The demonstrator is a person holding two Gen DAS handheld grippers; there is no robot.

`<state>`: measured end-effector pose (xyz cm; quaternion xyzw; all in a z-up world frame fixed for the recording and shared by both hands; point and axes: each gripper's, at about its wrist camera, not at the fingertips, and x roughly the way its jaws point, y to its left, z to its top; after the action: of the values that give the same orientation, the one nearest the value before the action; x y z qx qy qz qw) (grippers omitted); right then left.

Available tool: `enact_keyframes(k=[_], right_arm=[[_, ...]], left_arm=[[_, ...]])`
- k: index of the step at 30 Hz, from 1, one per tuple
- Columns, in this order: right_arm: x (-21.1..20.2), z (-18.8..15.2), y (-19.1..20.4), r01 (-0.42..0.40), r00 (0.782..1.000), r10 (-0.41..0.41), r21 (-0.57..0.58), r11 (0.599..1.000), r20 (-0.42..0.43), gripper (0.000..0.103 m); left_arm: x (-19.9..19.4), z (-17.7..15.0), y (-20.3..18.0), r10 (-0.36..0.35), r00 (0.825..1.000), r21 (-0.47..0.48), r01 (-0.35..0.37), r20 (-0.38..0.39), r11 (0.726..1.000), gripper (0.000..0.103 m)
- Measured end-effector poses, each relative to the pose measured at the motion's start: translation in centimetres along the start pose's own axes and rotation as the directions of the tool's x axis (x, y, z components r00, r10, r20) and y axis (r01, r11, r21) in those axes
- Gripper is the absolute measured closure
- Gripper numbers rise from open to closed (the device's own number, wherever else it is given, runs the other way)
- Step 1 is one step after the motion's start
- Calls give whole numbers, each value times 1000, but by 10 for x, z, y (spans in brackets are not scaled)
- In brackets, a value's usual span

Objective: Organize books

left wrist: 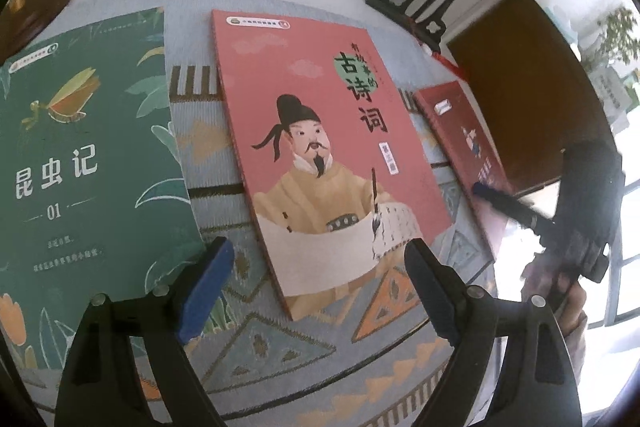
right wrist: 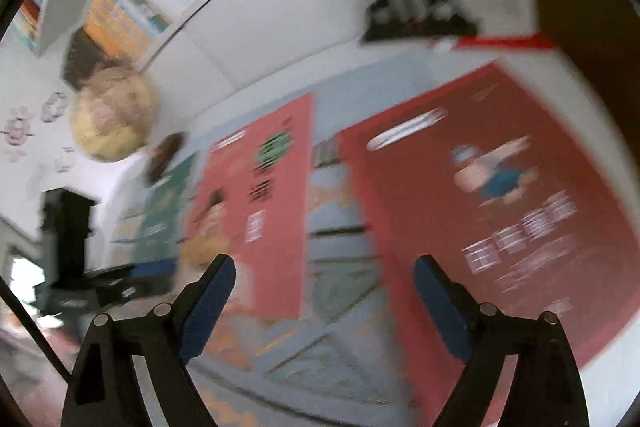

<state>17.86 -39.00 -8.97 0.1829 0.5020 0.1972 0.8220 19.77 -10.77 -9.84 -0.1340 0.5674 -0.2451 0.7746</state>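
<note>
Left gripper (left wrist: 318,281) spread empty over pink book (left wrist: 320,147) flat on patterned cloth (left wrist: 280,347) between green book (left wrist: 80,167) and red book (right wrist: 500,207), right gripper (right wrist: 324,301) spread empty near red; approach step, next likely needs closing on one cover edge

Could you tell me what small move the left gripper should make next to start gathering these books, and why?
Probably ease the left gripper forward onto the pink book: it is open and empty, and that book's near edge lies flat on the patterned mat just ahead.
</note>
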Motion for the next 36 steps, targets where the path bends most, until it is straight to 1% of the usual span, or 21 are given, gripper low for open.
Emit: enact_keyframes(k=[3, 4, 5, 7, 8, 9, 12, 15, 18, 20, 22, 23, 24, 25, 26, 27, 28, 29, 31, 34, 36], right_arm=[[22, -3, 24, 26, 999, -30, -110, 994, -34, 13], [34, -2, 29, 11, 998, -19, -123, 992, -62, 9], [37, -4, 35, 26, 999, -32, -148, 989, -38, 8], [43, -7, 45, 31, 998, -40, -175, 984, -47, 5], [47, -9, 50, -9, 998, -3, -176, 984, -69, 2], [48, -14, 54, -13, 998, 1, -183, 983, -68, 1], [49, -33, 71, 28, 995, -50, -246, 969, -82, 1], [34, -54, 71, -53, 993, 34, -170, 984, -114, 0], [17, -79, 68, -152, 980, 129, -151, 977, -154, 1], [11, -86, 56, -194, 978, 186, -83, 978, -97, 1], [10, -85, 38, -274, 961, 276, 43, 961, -27, 2], [7, -83, 34, -309, 951, 309, 70, 948, 13, 4], [9, -83, 32, -383, 923, 385, 98, 918, 4, 23], [16, -83, 33, -491, 867, 498, 149, 858, -11, 47], [20, -84, 37, -506, 857, 514, 156, 848, -18, 50], [24, -84, 46, -464, 881, 471, 123, 877, -39, 50], [24, -85, 56, -393, 917, 396, 58, 918, -50, 49], [20, -85, 60, -349, 937, 349, 18, 937, -32, 49], [13, -82, 54, -242, 970, 242, 36, 969, 3, 44], [6, -78, 35, -75, 997, 74, 82, 994, 12, 37], [7, -74, 29, -94, 996, 94, 87, 992, 11, 36]], left_arm=[[4, 5, -2, 4, 1000, 3, -4, 2, 1000, 15], [5, 6, -3, 5, 1000, 7, -5, 6, 1000, 15], [6, 8, -3, 5, 1000, 7, -5, 11, 1000, 13], [8, 9, -4, -9, 1000, 3, 9, 13, 1000, 10], [10, 9, -5, -27, 1000, 8, 27, 8, 1000, 9], [10, 9, -5, -22, 1000, 8, 22, 10, 1000, 9], [7, 2, -1, -20, 1000, 30, 21, -15, 999, 9], [-2, -19, 1, -14, 998, 49, 17, -65, 999, 9], [-11, -42, 1, -40, 994, 79, 48, -99, 996, 9], [-13, -45, 4, -56, 994, 68, 63, -91, 996, 9], [-12, -42, 4, -53, 993, 60, 60, -107, 996, 9], [-10, -39, 1, -39, 991, 65, 48, -125, 997, 9], [-9, -39, -1, -21, 990, 83, 33, -139, 996, 9], [-7, -39, -5, -1, 989, 104, 17, -148, 994, 9], [-6, -40, -8, 19, 989, 121, -1, -148, 993, 9], [-5, -41, -10, 33, 989, 131, -15, -141, 991, 13], [-6, -44, -12, 63, 991, 144, -45, -118, 989, 14], [-5, -44, -13, 62, 992, 146, -46, -111, 988, 11], [-6, -49, -13, 59, 994, 175, -42, -96, 984, 9], [-3, -55, -22, 112, 991, 236, -93, -72, 967, 9], [1, -60, -27, 160, 986, 278, -138, -56, 951, 7]])
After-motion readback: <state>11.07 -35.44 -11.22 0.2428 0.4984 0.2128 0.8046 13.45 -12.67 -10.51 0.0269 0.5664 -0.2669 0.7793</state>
